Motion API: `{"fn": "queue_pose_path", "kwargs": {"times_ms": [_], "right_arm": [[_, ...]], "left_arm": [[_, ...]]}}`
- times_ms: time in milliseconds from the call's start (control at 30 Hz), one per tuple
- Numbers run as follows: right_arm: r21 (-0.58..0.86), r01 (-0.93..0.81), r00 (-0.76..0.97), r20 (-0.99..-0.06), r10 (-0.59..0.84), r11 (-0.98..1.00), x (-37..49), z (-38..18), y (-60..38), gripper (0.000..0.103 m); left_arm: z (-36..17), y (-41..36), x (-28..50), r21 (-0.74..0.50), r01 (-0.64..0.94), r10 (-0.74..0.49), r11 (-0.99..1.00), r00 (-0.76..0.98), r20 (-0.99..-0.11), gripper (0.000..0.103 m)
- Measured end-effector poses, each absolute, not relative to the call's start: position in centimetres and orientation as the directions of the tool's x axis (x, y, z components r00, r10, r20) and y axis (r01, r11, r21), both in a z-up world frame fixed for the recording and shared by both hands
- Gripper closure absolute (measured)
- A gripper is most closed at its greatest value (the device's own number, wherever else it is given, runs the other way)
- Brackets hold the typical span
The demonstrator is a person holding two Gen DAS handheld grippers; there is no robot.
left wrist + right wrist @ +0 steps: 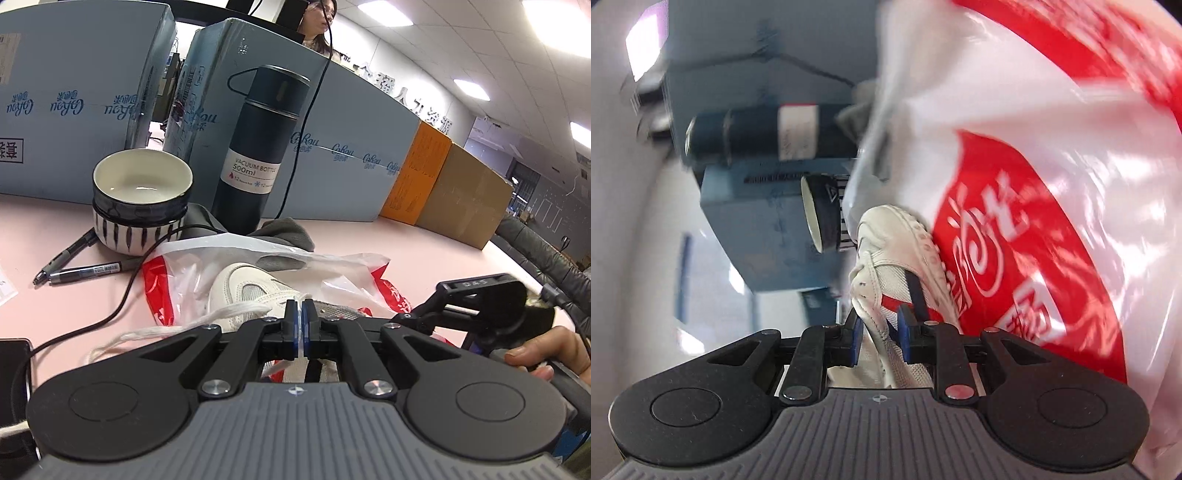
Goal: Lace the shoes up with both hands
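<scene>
A white sneaker (247, 291) lies on a red and white plastic bag (332, 273) on the pink table. My left gripper (300, 308) is shut, its blue pads pinching the white lace (159, 332), which trails off to the left. In the right wrist view, rolled sideways, my right gripper (879, 325) is shut on the side edge of the same sneaker (897, 240), near its red and blue stripe. The bag (1034, 184) fills the right of that view. The right gripper (476, 295) and the hand holding it also show in the left wrist view.
A dark vacuum bottle (258, 147), stacked bowls (142, 199), two pens (77, 266) and a grey cloth (288, 236) sit behind the shoe. A black cable (122, 299) crosses the table. Blue boxes (74, 92) and cardboard boxes (461, 192) line the back.
</scene>
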State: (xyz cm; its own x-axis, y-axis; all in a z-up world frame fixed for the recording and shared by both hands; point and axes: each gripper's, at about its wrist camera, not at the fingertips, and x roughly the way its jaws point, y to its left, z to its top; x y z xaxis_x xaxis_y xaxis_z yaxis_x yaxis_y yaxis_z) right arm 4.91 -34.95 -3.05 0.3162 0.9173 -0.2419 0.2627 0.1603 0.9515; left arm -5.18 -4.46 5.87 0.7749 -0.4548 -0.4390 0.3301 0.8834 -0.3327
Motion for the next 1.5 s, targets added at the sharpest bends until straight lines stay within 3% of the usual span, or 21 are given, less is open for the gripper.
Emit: {"fn": "queue_pose_path", "kwargs": {"times_ms": [433, 833, 1000, 1500], "right_arm": [[0.900, 0.435, 0.324, -0.160, 0.932, 0.003, 4.6, -5.6, -35.0, 0.085], [0.891, 0.454, 0.297, -0.152, 0.943, 0.000, 5.9, -5.9, -34.9, 0.085], [0.895, 0.446, 0.289, -0.150, 0.945, 0.005, 5.0, -6.8, -36.1, 0.085], [0.898, 0.441, 0.278, -0.149, 0.949, 0.012, 6.0, -6.4, -34.8, 0.085]], "left_arm": [[5.9, -6.1, -5.4, -0.281, 0.384, -0.474, 0.879, 0.765, -0.437, 0.101], [5.2, -7.6, -4.5, -0.122, 0.484, -0.472, 0.866, 0.714, -0.518, 0.101], [5.4, -8.9, -4.2, 0.020, 0.535, -0.429, 0.844, 0.698, -0.573, 0.101], [5.7, -10.0, -3.8, 0.153, 0.605, -0.390, 0.781, 0.664, -0.638, 0.100]]}}
